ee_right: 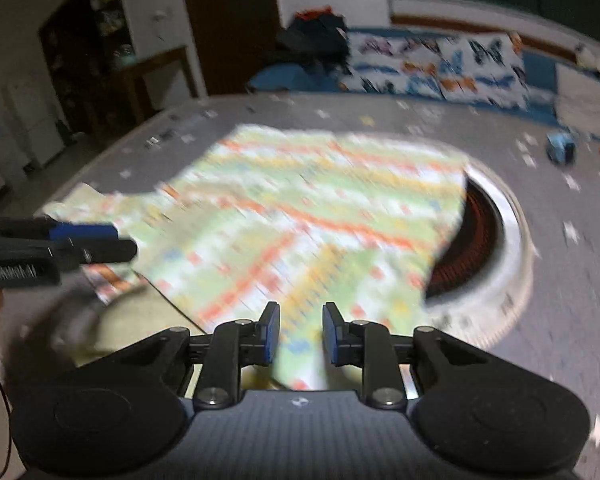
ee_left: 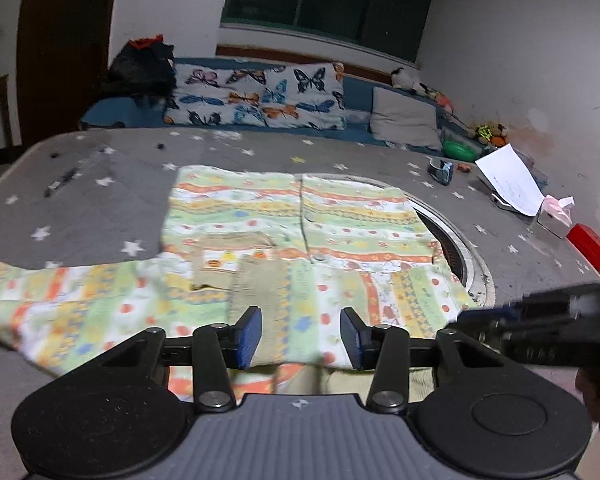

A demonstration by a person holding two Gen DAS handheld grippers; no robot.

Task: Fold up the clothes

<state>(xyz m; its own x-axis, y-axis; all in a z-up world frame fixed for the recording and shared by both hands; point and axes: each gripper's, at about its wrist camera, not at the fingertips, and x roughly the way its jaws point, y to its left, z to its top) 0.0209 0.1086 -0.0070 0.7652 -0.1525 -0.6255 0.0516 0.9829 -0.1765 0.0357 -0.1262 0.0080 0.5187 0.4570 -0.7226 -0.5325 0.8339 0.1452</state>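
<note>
Nearest to us, the left tool (ee_left: 300, 336) hangs over the near edge of the worktop (ee_left: 100, 200) with its blue-padded fingers (ee_left: 249, 336) spread apart and nothing between them; below the gap lies the near part of the patterned garment (ee_left: 292, 232). Our right tool (ee_right: 300, 334) also has its fingers (ee_right: 270, 334) parted, over the garment's (ee_right: 300, 216) near hem, and we cannot tell whether the cloth touches either pad, as that view is blurred. Each tool shows in the other's view, the right one at the right edge (ee_left: 540, 320), the left one at the left edge (ee_right: 60, 244).

The garment, striped in green, orange, yellow and white, lies spread flat over the middle of the grey star-printed worktop, one sleeve (ee_left: 40, 300) reaching toward the left near edge. A beige ribbed collar (ee_left: 260, 292) and a small beige pocket (ee_left: 212, 264) sit in its near half. Its right side overlaps a round metal-rimmed recess (ee_left: 460, 248) sunk into the worktop.

Toward the far right corner we see a tape dispenser (ee_left: 441, 170), a white sheet of paper (ee_left: 510, 180), a tissue box (ee_left: 554, 216) and a red box (ee_left: 590, 246). Beyond the far edge stands a blue sofa (ee_left: 356, 92) with a butterfly-print cushion (ee_left: 260, 98), a grey cushion (ee_left: 406, 118) and a dark bag (ee_left: 140, 64).
</note>
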